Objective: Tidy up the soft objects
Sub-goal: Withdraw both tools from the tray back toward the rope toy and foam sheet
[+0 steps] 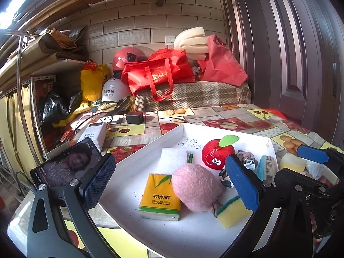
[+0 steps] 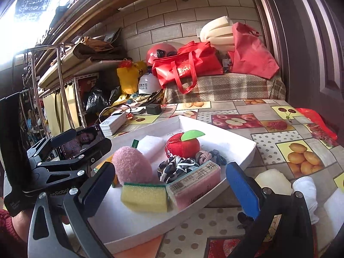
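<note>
The soft things lie gathered in a shallow white tray [image 1: 215, 232] that sits on the fruit-patterned surface [image 1: 236, 116]. Nearest the front of the tray is a yellow sponge with a green scouring face [image 1: 231, 211], and just beside it a pink wrapped tissue pack [image 2: 194, 187] with a barcode label. A fluffy pink plush ball [image 1: 196, 187] rests against the sponge, and a yellow "Bamboo Love" tissue pack [image 1: 160, 197] lies touching the ball on its other side. Behind these sit a white foam block [image 1: 173, 158] and a red plush apple [image 1: 218, 151] with a green leaf and cartoon eyes. In front of the apple are a black-and-white patterned scrunchie [image 2: 175, 167], a pink braided hair tie [image 2: 203, 157] and a dark hair tie [image 2: 218, 155], bunched close together.

The left tool [image 1: 172, 182] hangs over the tray with its fingers spread wide, gripping nothing; the plush ball and yellow pack lie between them in its view. The right tool [image 2: 169, 191] is likewise spread and empty, low at the tray's near edge, facing the sponge and pink pack.

Outside the tray, near the right tool, a white cloth [image 2: 305, 190] and a cream fluffy item [image 2: 273, 180] lie on the surface. A phone [image 1: 66, 164] with a lit screen stands at the tray's left, with a white power bank [image 1: 94, 132] beyond it.
</note>
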A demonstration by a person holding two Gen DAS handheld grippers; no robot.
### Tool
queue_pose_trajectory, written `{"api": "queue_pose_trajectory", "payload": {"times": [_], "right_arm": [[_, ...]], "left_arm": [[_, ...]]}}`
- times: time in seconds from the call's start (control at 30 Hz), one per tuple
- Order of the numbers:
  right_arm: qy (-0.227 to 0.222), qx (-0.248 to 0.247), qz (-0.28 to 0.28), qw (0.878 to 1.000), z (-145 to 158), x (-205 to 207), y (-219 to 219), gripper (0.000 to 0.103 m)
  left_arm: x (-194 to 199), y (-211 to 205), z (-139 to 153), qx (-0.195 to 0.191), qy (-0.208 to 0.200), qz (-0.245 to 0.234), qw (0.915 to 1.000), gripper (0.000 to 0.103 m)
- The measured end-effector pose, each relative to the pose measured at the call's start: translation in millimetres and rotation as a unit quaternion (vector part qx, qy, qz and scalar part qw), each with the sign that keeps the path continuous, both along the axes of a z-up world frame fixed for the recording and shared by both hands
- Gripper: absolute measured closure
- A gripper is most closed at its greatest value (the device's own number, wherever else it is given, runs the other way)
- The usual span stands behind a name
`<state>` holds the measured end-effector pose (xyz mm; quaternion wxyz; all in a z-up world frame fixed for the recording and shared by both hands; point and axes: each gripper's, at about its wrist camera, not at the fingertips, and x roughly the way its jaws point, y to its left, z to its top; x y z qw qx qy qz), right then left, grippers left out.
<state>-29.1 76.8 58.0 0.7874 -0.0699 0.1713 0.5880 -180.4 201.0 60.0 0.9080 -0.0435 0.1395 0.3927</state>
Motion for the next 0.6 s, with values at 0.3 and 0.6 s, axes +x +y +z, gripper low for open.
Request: {"api": "queue_pose_trajectory", "payload": {"times": [0.3, 0.6], "right_arm": [[-0.049, 0.017, -0.028, 0.998, 6, -1, -34, 0.000], [-0.045, 0.128, -0.201, 0.970, 27, 51, -134, 0.000]], "left_arm": [[5, -25, 1, -0.004, -0.002, -0.032, 0.9995, 0.000], [-2, -42, 6, 0.014, -0.027, -0.061, 0.9977, 0.000]]}}
